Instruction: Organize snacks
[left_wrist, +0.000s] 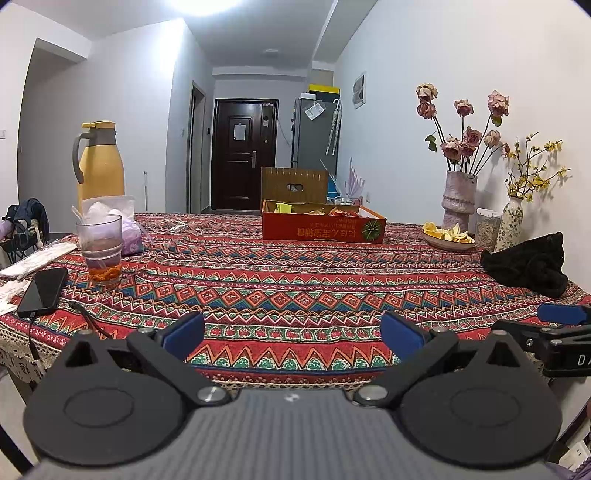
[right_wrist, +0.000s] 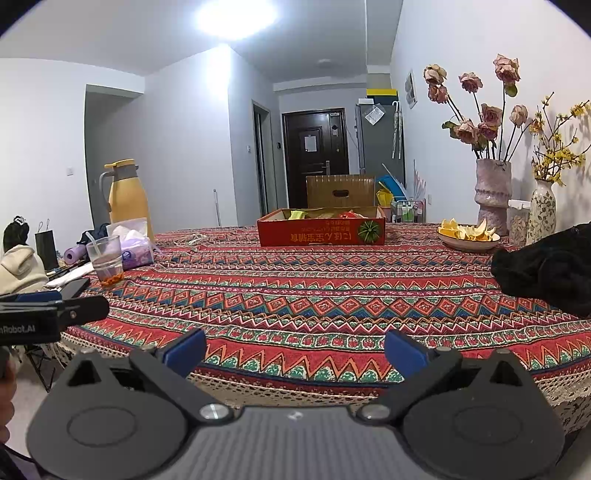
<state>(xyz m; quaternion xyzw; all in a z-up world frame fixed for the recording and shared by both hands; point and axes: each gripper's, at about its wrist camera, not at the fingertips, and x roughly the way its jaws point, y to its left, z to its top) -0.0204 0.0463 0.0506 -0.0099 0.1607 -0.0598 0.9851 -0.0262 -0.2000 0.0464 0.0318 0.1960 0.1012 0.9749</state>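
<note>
From the left wrist, the left gripper (left_wrist: 292, 334) gapes wide, empty, at the table's near edge. The red box (left_wrist: 323, 224) of snacks (left_wrist: 314, 211) sits far across; one glass (left_wrist: 100, 249) holds orange bits.

From the right wrist, the right gripper (right_wrist: 294, 350) is equally spread, empty; two vases (right_wrist: 493, 192) stand beside one bowl (right_wrist: 468, 239) of peels.

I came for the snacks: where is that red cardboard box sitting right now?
The red box sits at the table's far end, central in both views, before a brown carton, with the peel dish to its right.

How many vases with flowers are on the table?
2, both at the table's far right by the wall: a pink textured vase holding dried roses, and right of it a white floral vase holding yellow blossoms. None appear hidden.
</note>
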